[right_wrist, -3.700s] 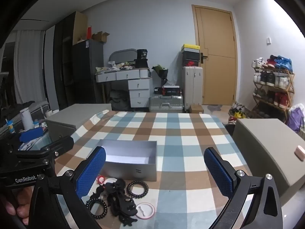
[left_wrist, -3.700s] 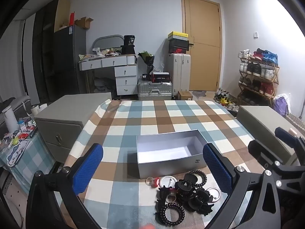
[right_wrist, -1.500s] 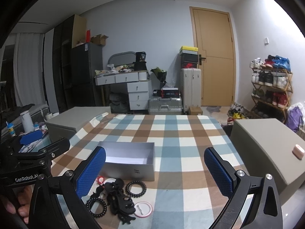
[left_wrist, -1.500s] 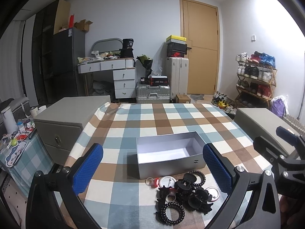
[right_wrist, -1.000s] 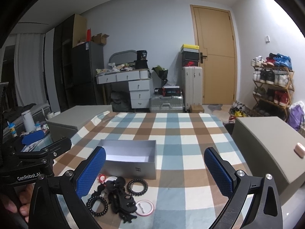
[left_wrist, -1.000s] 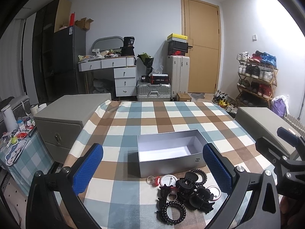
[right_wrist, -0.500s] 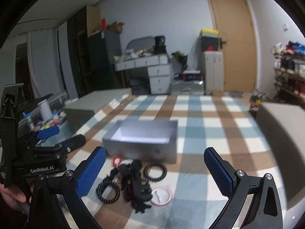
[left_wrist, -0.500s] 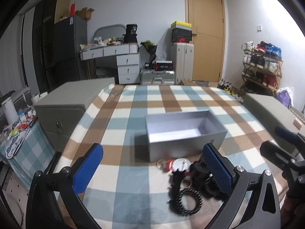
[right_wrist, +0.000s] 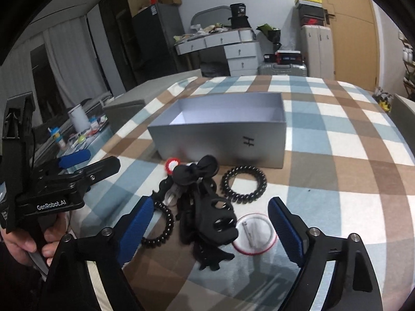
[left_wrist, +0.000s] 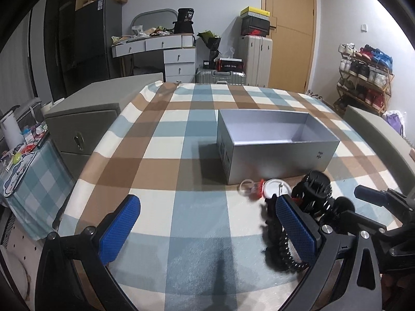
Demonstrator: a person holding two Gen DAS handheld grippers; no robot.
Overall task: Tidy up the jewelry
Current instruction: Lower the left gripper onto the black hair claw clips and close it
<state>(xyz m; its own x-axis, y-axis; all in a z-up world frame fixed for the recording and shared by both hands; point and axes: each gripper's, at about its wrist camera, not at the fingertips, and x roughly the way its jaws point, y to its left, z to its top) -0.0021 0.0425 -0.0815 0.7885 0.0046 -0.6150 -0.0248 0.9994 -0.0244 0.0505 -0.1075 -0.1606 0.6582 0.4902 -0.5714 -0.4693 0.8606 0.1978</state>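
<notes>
An open silver box (left_wrist: 275,140) (right_wrist: 223,132) stands empty on the checked tablecloth. In front of it lies a pile of accessories: black hair claws (right_wrist: 207,207), black spiral hair ties (right_wrist: 243,184) (left_wrist: 282,248), a round white badge with a red rim (right_wrist: 254,233) and a small red piece (right_wrist: 171,165). My right gripper (right_wrist: 208,233) is open, low over the pile, its blue pads either side of the black claws. My left gripper (left_wrist: 207,228) is open and empty over bare cloth left of the pile; its right pad (left_wrist: 295,223) hides part of the pile.
The table edge falls away at left (left_wrist: 77,181). Grey cabinets (left_wrist: 88,121) stand beside the table on both sides. A cluttered side table with a checked cloth (left_wrist: 23,160) is at far left. A desk, suitcases and a door are at the back.
Both grippers have dropped and moved forward toward the table. The right one now straddles the pile of hair claws. The left one has shifted left of the pile. Nothing has been gripped.
</notes>
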